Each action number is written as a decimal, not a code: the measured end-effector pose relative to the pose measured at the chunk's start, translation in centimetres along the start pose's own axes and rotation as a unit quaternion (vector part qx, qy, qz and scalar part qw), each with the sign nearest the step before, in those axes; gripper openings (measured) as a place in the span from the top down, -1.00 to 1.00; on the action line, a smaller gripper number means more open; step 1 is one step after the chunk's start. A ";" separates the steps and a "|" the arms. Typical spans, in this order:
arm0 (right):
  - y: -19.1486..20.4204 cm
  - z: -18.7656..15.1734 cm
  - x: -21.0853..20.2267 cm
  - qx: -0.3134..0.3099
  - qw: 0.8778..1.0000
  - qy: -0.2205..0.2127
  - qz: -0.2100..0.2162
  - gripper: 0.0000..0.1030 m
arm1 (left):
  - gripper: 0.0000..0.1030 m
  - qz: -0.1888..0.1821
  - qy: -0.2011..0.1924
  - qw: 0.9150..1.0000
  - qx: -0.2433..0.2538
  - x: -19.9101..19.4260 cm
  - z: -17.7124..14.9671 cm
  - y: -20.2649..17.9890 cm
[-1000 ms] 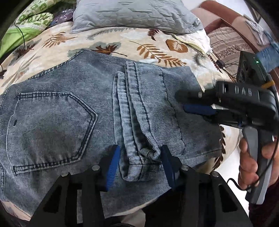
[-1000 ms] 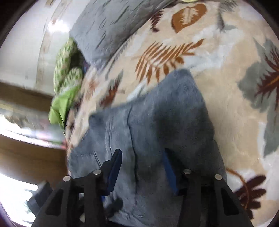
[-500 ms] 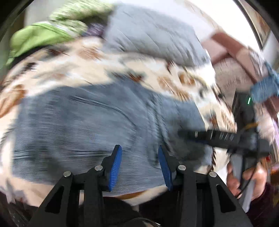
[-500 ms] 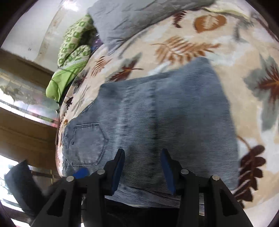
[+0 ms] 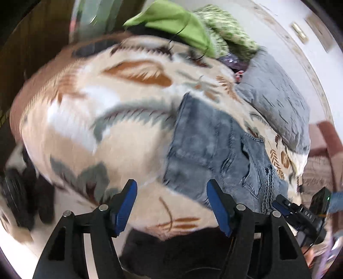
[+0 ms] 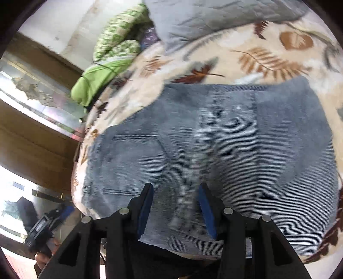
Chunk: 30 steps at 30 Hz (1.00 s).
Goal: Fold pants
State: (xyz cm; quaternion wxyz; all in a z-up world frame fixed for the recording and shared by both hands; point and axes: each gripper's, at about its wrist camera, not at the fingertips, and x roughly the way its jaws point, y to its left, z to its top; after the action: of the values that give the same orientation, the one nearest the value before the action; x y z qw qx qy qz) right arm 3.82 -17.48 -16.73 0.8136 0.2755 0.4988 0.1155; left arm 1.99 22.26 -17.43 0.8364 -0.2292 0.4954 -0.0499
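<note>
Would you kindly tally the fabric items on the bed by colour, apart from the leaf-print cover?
Blue-grey: 1, the folded jeans
Grey: 1, the quilted pillow
Green: 2, a plain green cloth and a green patterned bundle
Total: 4

The left tongs (image 5: pixel 171 206) stand with jaws spread wide, nothing between the blue pads (image 5: pixel 126 206), above the near edge of the leaf-patterned blanket (image 5: pixel 103 120) covering the bed. The folded denim pants (image 5: pixel 216 154) lie on the blanket to the right of the tongs, apart from them. The right tongs (image 5: pixel 280 206) show at the near right, close to the pants' near-right edge. A grey pillow (image 5: pixel 280 107) lies far right; a green cloth (image 5: pixel 178 23) lies at the far side. The view is motion-blurred.
</note>
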 end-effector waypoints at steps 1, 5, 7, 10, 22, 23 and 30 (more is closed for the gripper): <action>0.6 -0.3 0.3 -0.007 1.000 -0.003 0.005 0.08 | -0.32 -0.009 0.008 1.000 -0.012 0.3 -0.2 0.3; 2.3 -0.6 2.0 -0.025 0.999 0.000 0.021 0.08 | -0.42 -0.054 0.031 0.995 -0.075 1.2 -0.4 1.4; 3.0 -0.7 2.7 -0.040 0.999 -0.005 0.024 0.08 | -0.45 -0.067 0.039 0.992 -0.104 2.2 -0.4 1.5; 3.4 -0.9 3.1 -0.054 0.998 -0.007 0.026 0.08 | -0.45 -0.083 0.056 0.987 -0.128 3.2 0.0 1.9; 3.2 -0.9 3.2 -0.061 0.997 -0.016 0.049 0.08 | -0.42 -0.116 0.078 0.975 -0.173 7.3 1.0 0.8; 3.2 -0.9 3.2 -0.063 0.997 -0.017 0.049 0.08 | -0.42 -0.117 0.076 0.975 -0.175 7.4 1.1 0.8; 3.6 -1.2 3.5 -0.075 0.996 -0.014 0.042 0.08 | 0.05 -0.123 0.092 0.971 -0.184 6.7 0.0 1.3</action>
State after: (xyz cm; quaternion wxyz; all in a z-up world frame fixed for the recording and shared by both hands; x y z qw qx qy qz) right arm 4.81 -12.51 -17.76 0.8333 0.2360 0.4655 0.1824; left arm 5.21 21.38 -23.39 0.7183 -0.4329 0.5386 -0.0809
